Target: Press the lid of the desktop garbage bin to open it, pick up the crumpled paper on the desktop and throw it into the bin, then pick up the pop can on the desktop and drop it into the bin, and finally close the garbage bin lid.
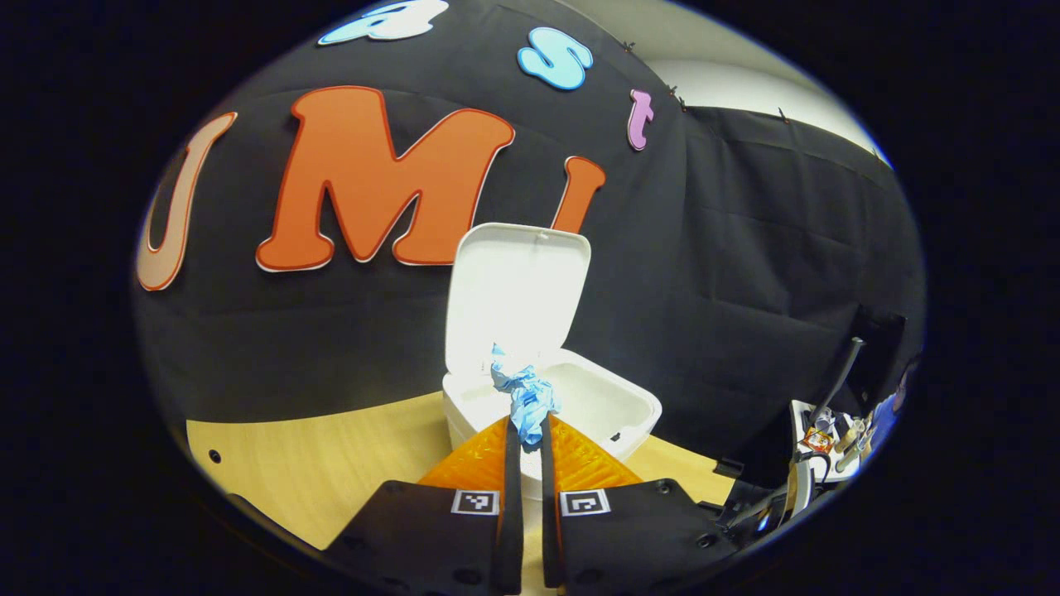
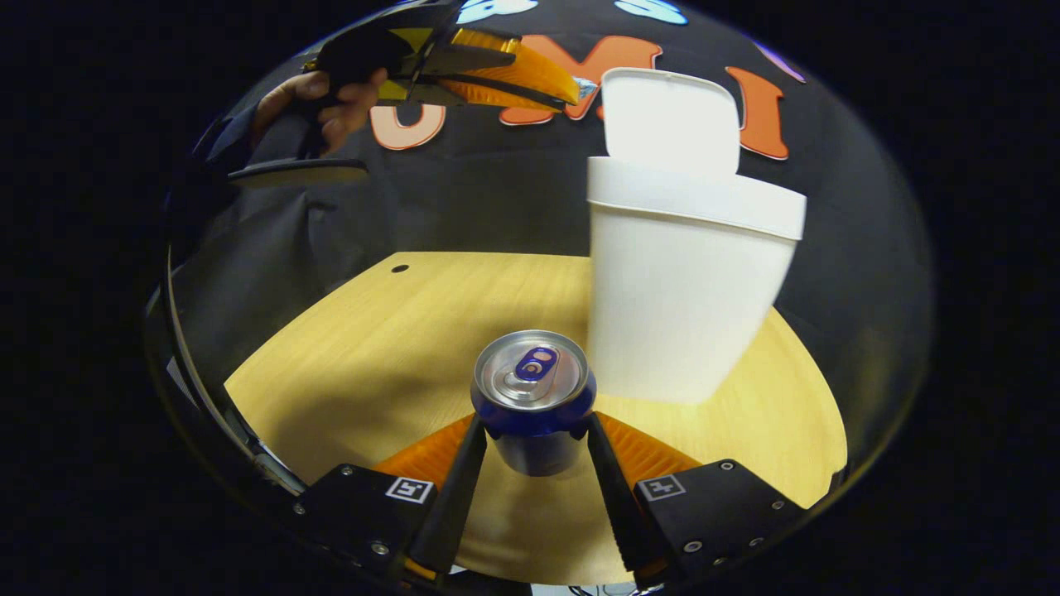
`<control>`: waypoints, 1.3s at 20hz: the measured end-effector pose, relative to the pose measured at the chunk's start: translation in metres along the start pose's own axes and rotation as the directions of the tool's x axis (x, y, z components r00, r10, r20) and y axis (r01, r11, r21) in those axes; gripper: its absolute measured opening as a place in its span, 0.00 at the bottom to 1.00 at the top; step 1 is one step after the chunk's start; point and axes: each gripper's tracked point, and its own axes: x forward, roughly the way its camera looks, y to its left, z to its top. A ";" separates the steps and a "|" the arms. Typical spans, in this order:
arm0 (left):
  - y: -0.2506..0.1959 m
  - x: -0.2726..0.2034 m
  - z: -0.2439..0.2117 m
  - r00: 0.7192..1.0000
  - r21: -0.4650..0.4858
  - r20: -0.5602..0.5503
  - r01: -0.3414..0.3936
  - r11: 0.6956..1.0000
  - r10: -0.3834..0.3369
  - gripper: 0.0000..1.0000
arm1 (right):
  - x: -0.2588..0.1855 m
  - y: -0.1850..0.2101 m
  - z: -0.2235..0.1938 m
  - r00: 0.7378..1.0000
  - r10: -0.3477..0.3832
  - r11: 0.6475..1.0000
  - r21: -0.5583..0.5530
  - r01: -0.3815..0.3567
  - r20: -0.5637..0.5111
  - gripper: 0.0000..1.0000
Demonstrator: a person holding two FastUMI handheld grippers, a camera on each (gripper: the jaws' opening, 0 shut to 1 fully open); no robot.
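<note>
The white desktop bin (image 1: 613,406) stands with its lid (image 1: 515,298) raised upright. My left gripper (image 1: 527,426) is shut on a crumpled blue paper (image 1: 523,394), held above the bin's near rim. In the right gripper view the bin (image 2: 683,290) stands tall on the wooden table, lid (image 2: 669,120) up. A blue pop can (image 2: 534,397) with a silver top stands upright between the fingers of my right gripper (image 2: 534,430), both pressing on its sides. The left gripper (image 2: 571,87), held by a hand (image 2: 348,95), hovers high near the lid.
The wooden table (image 2: 373,348) has a small hole (image 2: 400,268) at its far left. Black cloth walls close the booth behind the bin. Some equipment and cables (image 1: 820,447) lie at the right edge in the left gripper view.
</note>
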 end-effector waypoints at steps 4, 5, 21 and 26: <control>-0.014 0.033 -0.004 0.999 0.007 -0.022 0.027 1.000 -0.027 0.13 | -0.030 -0.029 0.004 0.997 -0.080 0.996 0.034 0.079 0.020 0.74; -0.017 0.040 -0.005 0.999 0.004 -0.029 0.030 1.000 -0.030 0.13 | -0.039 -0.037 0.009 0.995 -0.099 0.994 0.041 0.098 0.026 0.75; -0.017 0.078 -0.025 0.995 0.023 -0.098 -0.015 1.000 0.017 0.22 | -0.097 -0.126 0.062 0.949 -0.294 0.954 0.095 0.284 0.114 0.75; -0.018 0.075 -0.025 0.995 0.037 -0.096 -0.031 0.999 0.034 0.27 | -0.103 -0.131 0.061 0.944 -0.309 0.949 0.106 0.297 0.119 0.75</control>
